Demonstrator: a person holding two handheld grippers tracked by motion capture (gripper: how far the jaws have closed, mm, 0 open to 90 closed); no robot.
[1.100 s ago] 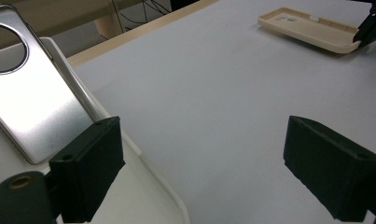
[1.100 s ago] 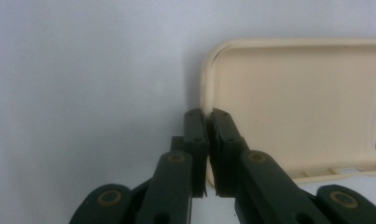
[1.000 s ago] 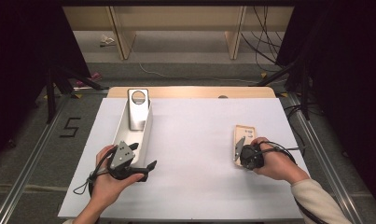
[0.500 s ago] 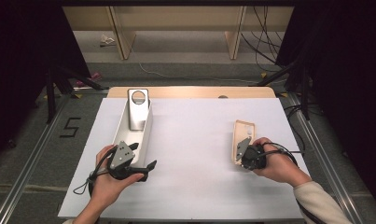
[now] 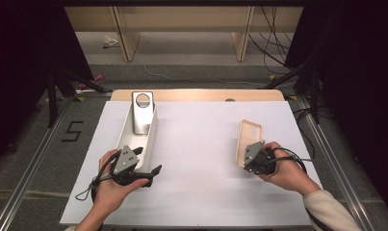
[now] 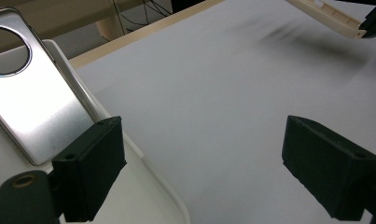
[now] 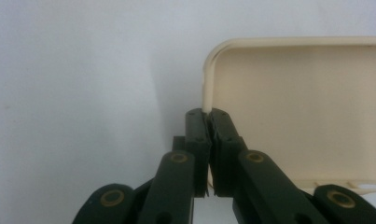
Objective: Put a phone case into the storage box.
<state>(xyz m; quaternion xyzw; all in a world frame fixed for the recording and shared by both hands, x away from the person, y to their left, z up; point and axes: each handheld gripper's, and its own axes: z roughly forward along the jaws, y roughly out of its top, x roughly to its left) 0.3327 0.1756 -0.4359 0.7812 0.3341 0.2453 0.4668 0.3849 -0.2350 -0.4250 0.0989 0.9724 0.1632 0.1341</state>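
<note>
We pinch the cream phone case (image 5: 248, 140) by its side wall with the right gripper (image 5: 253, 156), tilting it off the table at four o'clock. Our left gripper (image 5: 142, 161), jaws spread, waits by the white tray (image 5: 150, 139) holding the silver phone (image 5: 142, 113), probably to fit them together.

Cream phone case (image 5: 248, 139) — hollow side up, tilted off the table's (image 5: 201, 159) right half, pinched at one rim.

Near end of the cream phone case (image 5: 248, 139) hidden behind the right gripper (image 5: 252, 156) in the high view, its right side cut off in the right gripper view, silver plate (image 6: 34, 109) cropped at left, lower edge behind a jaw, far case blurred.
</note>
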